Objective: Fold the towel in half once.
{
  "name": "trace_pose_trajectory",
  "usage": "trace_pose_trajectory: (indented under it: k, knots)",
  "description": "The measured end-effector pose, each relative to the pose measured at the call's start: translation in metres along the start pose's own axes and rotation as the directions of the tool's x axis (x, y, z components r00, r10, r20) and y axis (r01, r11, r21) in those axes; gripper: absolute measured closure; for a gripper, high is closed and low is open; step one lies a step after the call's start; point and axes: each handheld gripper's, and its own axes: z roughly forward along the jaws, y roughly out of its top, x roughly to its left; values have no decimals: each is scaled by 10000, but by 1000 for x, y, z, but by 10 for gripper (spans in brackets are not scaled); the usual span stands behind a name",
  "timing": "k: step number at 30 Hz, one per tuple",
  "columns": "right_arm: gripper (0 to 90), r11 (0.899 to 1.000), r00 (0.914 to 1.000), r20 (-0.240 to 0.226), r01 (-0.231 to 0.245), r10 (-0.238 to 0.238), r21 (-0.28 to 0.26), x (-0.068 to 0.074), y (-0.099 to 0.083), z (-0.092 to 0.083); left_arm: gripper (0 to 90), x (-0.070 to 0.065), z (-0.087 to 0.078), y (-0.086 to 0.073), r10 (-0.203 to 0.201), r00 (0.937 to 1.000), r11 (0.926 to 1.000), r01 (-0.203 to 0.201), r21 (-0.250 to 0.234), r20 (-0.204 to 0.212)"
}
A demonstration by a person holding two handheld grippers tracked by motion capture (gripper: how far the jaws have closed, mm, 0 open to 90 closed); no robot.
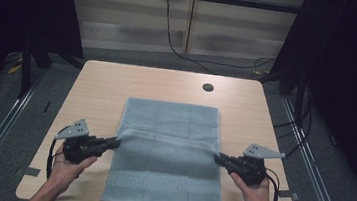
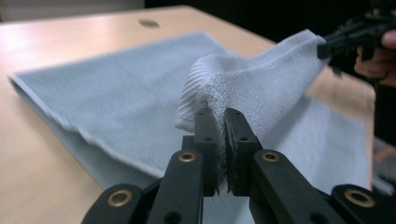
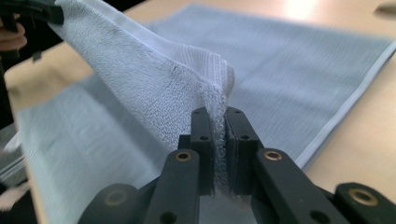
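A grey-blue towel lies flat on the wooden table, with a patterned band near its front edge. One edge of it is folded over and lifted across the middle, stretched between both grippers. My left gripper pinches the left corner of that raised edge; in the left gripper view the jaws are closed on bunched towel. My right gripper pinches the right corner, and the right gripper view shows terry cloth squeezed between its jaws. A hand holds each gripper.
A round cable hole sits in the table's far right part. Black cables trail on the floor behind the table. Bare tabletop runs along both sides of the towel, and the table's front edge is just below the towel's hem.
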Motion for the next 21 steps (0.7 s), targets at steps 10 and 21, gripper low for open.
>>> trace_pose_trajectory:
  k: [10, 21]
  knots:
    - [736, 9906, 9995, 73, 283, -295, 1336, 25, -43, -14, 817, -20, -3, -44, 112, 9970, 9911, -213, 1313, 771]
    - [613, 9985, 9999, -64, -85, 88, 545, 29, -47, -41, 668, -31, -22, -36, 67, 9900, 9983, -149, 569, 1412]
